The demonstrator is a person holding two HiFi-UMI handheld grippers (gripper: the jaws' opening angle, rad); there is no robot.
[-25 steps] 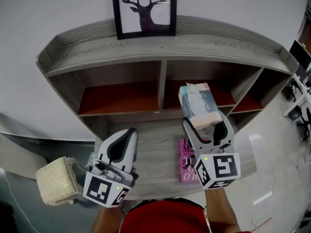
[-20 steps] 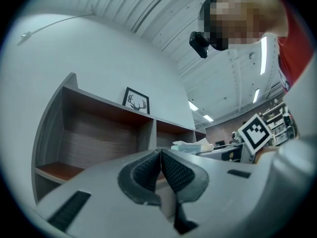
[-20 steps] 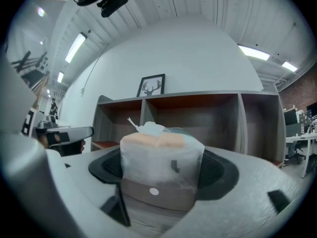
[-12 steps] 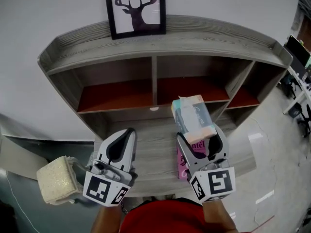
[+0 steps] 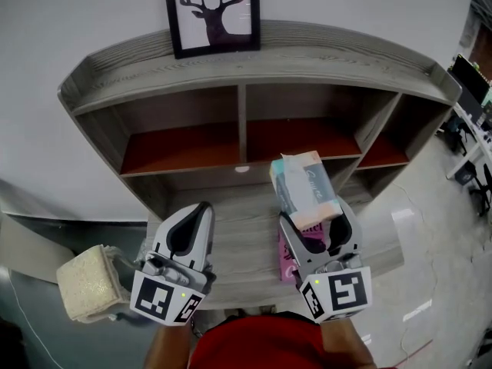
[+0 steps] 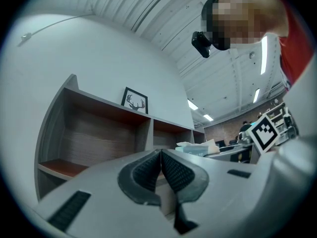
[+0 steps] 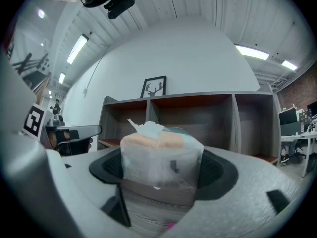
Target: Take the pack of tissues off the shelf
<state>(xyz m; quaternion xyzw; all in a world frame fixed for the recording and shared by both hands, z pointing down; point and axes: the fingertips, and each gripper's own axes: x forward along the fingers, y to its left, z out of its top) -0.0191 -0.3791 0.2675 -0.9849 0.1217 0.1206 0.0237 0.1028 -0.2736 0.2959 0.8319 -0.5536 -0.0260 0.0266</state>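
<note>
Head view, room: the pack of tissues (image 5: 306, 191) is out of the shelf (image 5: 254, 60). It is held above the gray ledge (image 5: 231, 229) in front of the middle compartment, at 4 o'clock from the view's centre. Bare ledge lies at its 9 o'clock.
Head view, tools: the right tool (image 5: 317, 223) clamps the pack's near end. The left tool (image 5: 198, 208), at 7 o'clock, has its jaws together with nothing in them.
Head view, hidden: a pink book (image 5: 286, 261) lies on the ledge under the right tool and is mostly covered by it; its print is cut off.
Head view, count: one pack, one book, two tools and three red-floored compartments. One framed deer picture (image 5: 211, 10) stands on the shelf top at 12 o'clock. One beige block (image 5: 86, 284) sits at 8 o'clock, past the ledge's left edge.
Left gripper view: the jaws are pressed together with nothing between them. The pack shows at 3 o'clock, partly behind a jaw.
Right gripper view: both pads (image 7: 109, 165) press on the pack's sides, and the pack fills the gap. Its clear wrapper is blurred, and the shelf stands well behind it.
</note>
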